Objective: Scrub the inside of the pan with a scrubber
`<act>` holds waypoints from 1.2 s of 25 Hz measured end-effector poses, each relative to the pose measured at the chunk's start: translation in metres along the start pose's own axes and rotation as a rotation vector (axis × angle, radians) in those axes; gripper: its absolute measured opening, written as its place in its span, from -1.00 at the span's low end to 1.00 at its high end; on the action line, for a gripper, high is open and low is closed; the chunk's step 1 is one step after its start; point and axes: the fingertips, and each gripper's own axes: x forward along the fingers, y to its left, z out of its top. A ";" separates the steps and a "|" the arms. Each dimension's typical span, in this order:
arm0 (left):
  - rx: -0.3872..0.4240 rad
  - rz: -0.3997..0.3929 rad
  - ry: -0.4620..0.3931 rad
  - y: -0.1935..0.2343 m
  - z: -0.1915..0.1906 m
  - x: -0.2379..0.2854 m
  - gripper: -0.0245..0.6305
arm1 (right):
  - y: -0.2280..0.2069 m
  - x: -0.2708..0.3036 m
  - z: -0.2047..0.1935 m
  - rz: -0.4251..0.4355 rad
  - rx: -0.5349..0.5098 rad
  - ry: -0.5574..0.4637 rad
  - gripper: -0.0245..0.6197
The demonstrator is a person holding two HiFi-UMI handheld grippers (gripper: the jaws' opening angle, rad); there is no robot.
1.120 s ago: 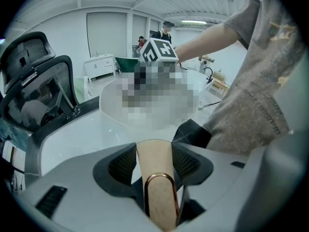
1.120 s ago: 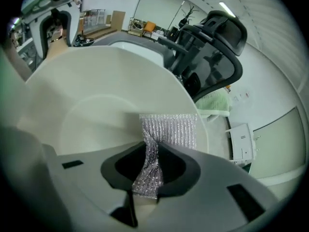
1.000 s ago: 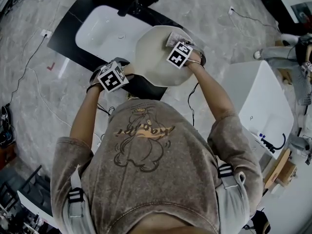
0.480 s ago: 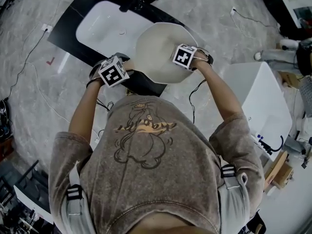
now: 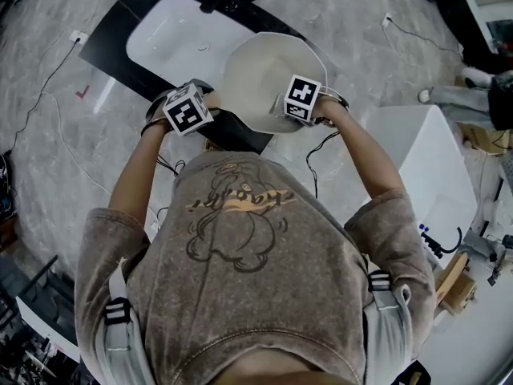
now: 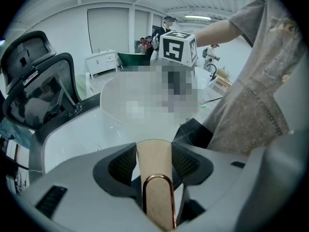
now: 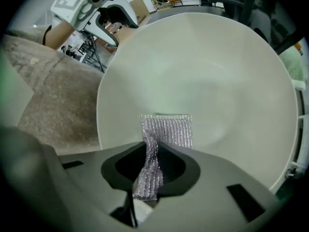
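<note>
Left tool [image 6: 154,159]: jaws part-way in and clamped on the pan's handle [image 6: 155,178], a smooth beige bar with a copper-coloured loop at its end. The handle is judged stiff and slick. It widens toward the pan, so it could twist or creep between the pads under load.

Right tool [image 7: 152,166]: jaws narrow, pinching one end of the scrubber [image 7: 165,129]. The scrubber is a silvery mesh pad, crumpled where it is gripped and flat at its free end. It is judged light, soft and floppy. A hold at one end, as here, leaves the flat part free to work, though that part will fold if pushed hard.

Pan [image 7: 207,76]: cream and round with a smooth inside, held off the surface and tilted toward the right tool, with the scrubber's free end against the inner wall near the rim. The pan is judged rigid, with its weight hanging out beyond the handle, so a grip close to the bowl would steady it best against scrubbing pressure.

Beyond: the pan hangs over the dark desk [image 5: 120,42], beside a white sink [image 5: 168,34].
</note>
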 end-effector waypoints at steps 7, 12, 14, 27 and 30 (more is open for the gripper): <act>-0.005 0.011 0.013 -0.001 0.001 0.000 -0.19 | 0.035 0.007 0.024 0.157 0.015 -0.084 -0.64; -0.002 0.012 0.017 -0.001 0.002 0.000 -0.19 | 0.051 0.005 0.061 0.236 0.031 -0.194 -0.65; -0.001 0.012 0.017 0.000 0.001 0.001 -0.19 | 0.053 0.005 0.079 0.252 0.043 -0.237 -0.65; -0.001 0.001 0.015 -0.003 0.001 0.001 -0.19 | 0.012 -0.002 0.158 0.143 0.146 -0.456 -0.65; 0.000 0.001 0.021 -0.003 0.001 0.001 -0.19 | -0.011 -0.003 0.167 0.019 0.165 -0.489 -0.65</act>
